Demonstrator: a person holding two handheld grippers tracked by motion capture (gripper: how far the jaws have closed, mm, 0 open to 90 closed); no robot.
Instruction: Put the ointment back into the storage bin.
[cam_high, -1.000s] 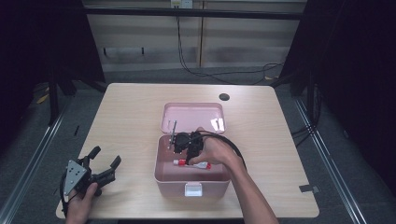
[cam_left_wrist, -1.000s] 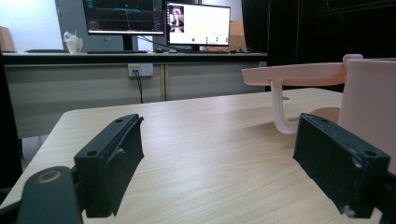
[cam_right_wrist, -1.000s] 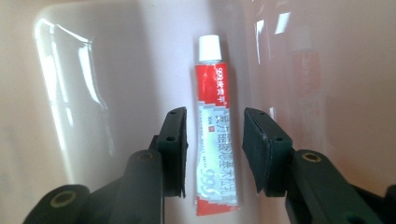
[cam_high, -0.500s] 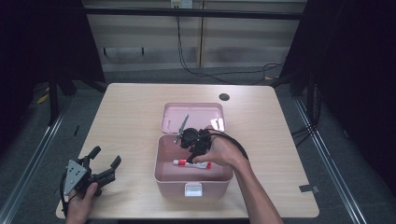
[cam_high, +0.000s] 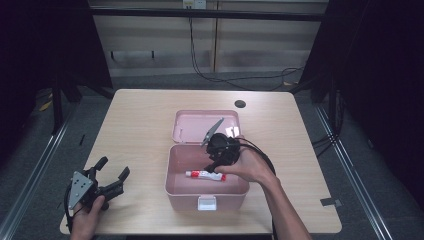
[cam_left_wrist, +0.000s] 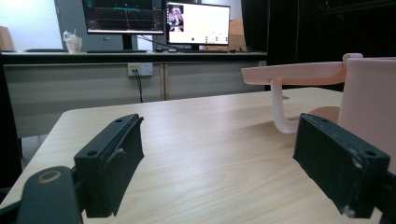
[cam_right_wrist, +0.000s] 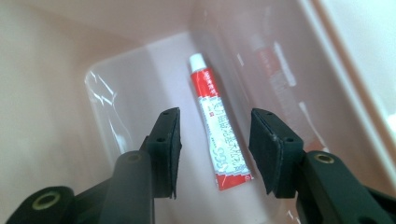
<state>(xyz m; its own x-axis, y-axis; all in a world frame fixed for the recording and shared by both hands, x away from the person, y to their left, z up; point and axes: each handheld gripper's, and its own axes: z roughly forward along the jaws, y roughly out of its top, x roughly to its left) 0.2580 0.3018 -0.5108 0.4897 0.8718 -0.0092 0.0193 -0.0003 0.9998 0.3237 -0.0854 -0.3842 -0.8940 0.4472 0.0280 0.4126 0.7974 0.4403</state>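
Surroundings: my left gripper (cam_high: 102, 181) is resting wide open, well apart from the box.
Container: open pink plastic box (cam_high: 176, 192) is holding the red-and-white tube (cam_right_wrist: 217, 132).
Tool: my right gripper (cam_right_wrist: 215, 140) has just been opening, jaws straddling the tube without touching.

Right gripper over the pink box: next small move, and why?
Probably lift the right gripper clear of the pink box. Its jaws have just been opening, the red-and-white tube lies flat on the box floor between them untouched, so the drop looks done.
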